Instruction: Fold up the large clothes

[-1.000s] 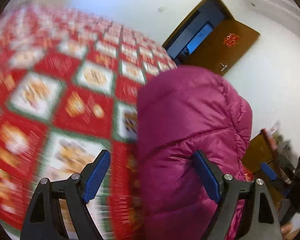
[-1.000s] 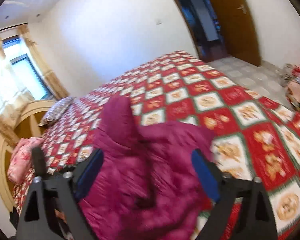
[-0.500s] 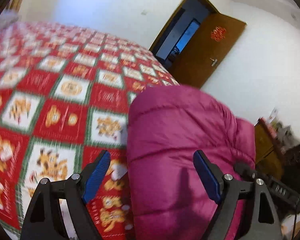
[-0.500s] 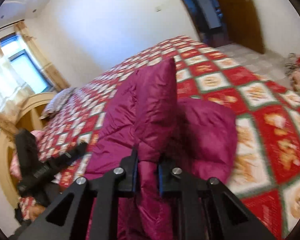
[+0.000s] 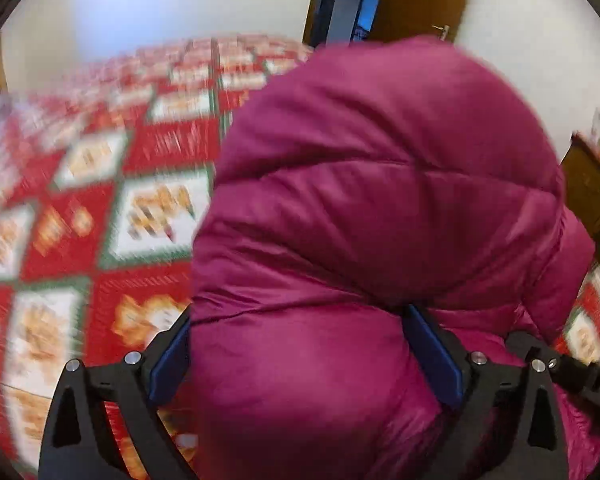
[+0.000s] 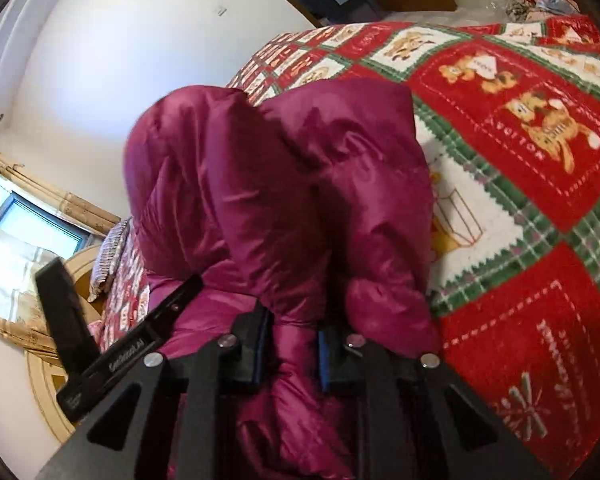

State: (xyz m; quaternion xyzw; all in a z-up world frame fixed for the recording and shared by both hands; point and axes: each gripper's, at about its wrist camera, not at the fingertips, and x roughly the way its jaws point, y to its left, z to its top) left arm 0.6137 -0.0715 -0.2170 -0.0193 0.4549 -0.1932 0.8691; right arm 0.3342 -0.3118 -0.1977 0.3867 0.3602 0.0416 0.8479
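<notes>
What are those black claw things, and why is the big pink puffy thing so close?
Each claw is a hand-held gripper that a person carries, with a camera looking along its two fingers. One picture comes from the left hand-held gripper, the other from the right hand-held gripper.

The puffy thing is a magenta quilted down jacket. It lies on a bed covered by a red, white and green patchwork blanket with bear pictures.

The right one is pinching a fold of the jacket tightly. The left one is open, with a fat bulge of jacket between its blue pads. They are folding it.
</notes>
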